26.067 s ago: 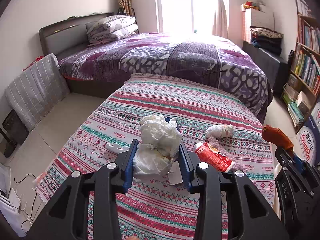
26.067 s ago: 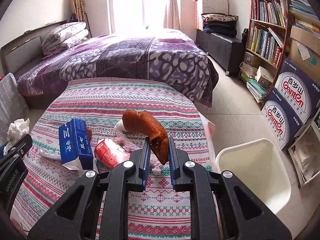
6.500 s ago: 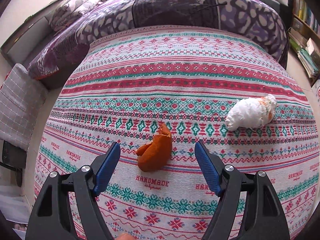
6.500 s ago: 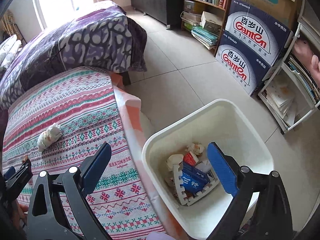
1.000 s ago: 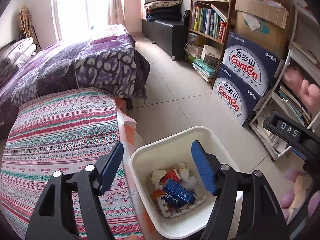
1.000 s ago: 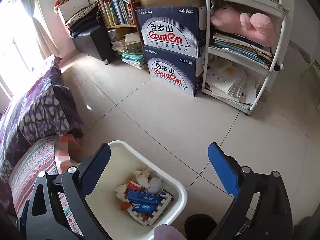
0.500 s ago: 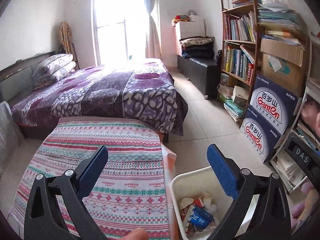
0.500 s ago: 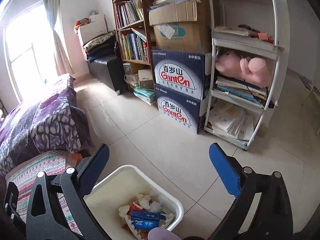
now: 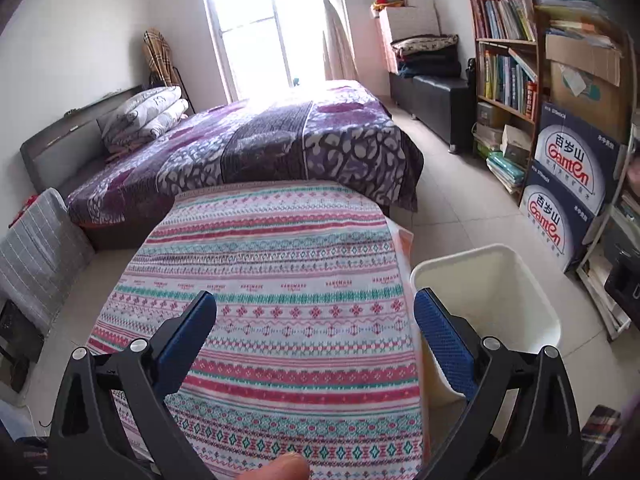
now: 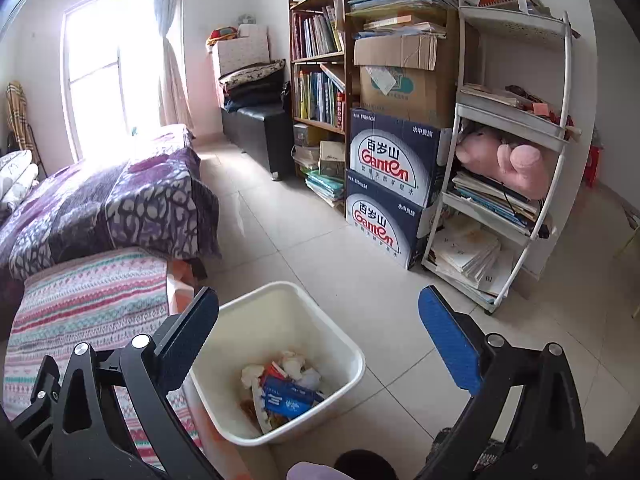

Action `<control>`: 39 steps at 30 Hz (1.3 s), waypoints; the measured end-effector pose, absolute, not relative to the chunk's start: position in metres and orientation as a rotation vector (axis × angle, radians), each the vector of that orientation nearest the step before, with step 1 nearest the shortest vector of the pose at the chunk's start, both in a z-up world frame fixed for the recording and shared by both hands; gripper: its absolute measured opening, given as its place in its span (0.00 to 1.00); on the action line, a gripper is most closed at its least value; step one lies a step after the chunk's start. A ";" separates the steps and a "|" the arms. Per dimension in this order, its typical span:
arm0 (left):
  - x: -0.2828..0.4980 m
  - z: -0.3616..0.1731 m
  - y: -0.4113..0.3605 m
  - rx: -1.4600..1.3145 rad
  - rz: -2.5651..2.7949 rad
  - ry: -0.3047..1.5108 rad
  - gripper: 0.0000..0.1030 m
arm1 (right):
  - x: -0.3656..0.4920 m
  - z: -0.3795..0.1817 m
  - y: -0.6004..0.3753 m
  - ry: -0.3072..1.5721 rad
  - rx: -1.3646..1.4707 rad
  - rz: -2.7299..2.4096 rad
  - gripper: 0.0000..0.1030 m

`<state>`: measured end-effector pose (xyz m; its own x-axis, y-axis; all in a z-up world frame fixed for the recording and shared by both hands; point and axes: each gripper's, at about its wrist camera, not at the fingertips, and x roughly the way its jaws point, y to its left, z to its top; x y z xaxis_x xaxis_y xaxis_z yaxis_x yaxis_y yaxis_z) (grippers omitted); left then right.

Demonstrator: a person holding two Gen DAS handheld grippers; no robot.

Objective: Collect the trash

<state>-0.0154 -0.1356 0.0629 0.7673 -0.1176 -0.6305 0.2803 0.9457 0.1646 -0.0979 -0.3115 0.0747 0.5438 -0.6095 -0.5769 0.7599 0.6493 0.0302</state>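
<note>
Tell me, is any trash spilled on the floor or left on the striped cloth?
Nothing stands out. The striped cloth shows no trash, the floor around the bin looks clean, and the trash lies inside the upright bin.

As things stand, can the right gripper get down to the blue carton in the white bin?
Probably yes. The right gripper is open with nothing between its jaws, and the white bin has no lid. The blue carton lies on top of the other trash, uncovered.
</note>
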 end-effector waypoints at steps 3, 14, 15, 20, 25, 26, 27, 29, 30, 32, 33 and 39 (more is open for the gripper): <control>-0.016 0.053 -0.125 0.263 -0.214 0.696 0.93 | -0.101 0.064 -0.303 0.621 0.301 -0.788 0.93; 0.002 0.023 -0.095 0.215 -0.169 0.787 0.93 | -0.080 0.035 -0.257 0.675 0.156 -0.716 0.93; 0.003 0.021 -0.093 0.207 -0.168 0.796 0.93 | -0.078 0.034 -0.255 0.677 0.145 -0.710 0.93; 0.009 0.016 -0.087 0.192 -0.155 0.815 0.93 | -0.066 0.029 -0.250 0.695 0.129 -0.672 0.93; 0.013 0.017 -0.081 0.169 -0.142 0.818 0.93 | -0.058 0.025 -0.245 0.693 0.127 -0.656 0.93; 0.014 0.018 -0.080 0.164 -0.140 0.814 0.93 | -0.056 0.024 -0.245 0.698 0.124 -0.654 0.93; 0.014 0.019 -0.080 0.161 -0.138 0.810 0.93 | -0.055 0.023 -0.244 0.702 0.123 -0.649 0.93; 0.015 0.021 -0.080 0.159 -0.136 0.803 0.93 | -0.053 0.021 -0.243 0.707 0.121 -0.644 0.93; 0.015 0.022 -0.081 0.157 -0.135 0.802 0.93 | -0.052 0.021 -0.243 0.708 0.119 -0.643 0.93; 0.015 0.022 -0.081 0.157 -0.135 0.799 0.93 | -0.050 0.020 -0.243 0.712 0.118 -0.641 0.93; 0.015 0.022 -0.081 0.160 -0.135 0.797 0.93 | -0.049 0.019 -0.243 0.714 0.119 -0.639 0.93; 0.015 0.022 -0.085 0.179 -0.127 0.784 0.93 | -0.047 0.016 -0.246 0.728 0.132 -0.636 0.93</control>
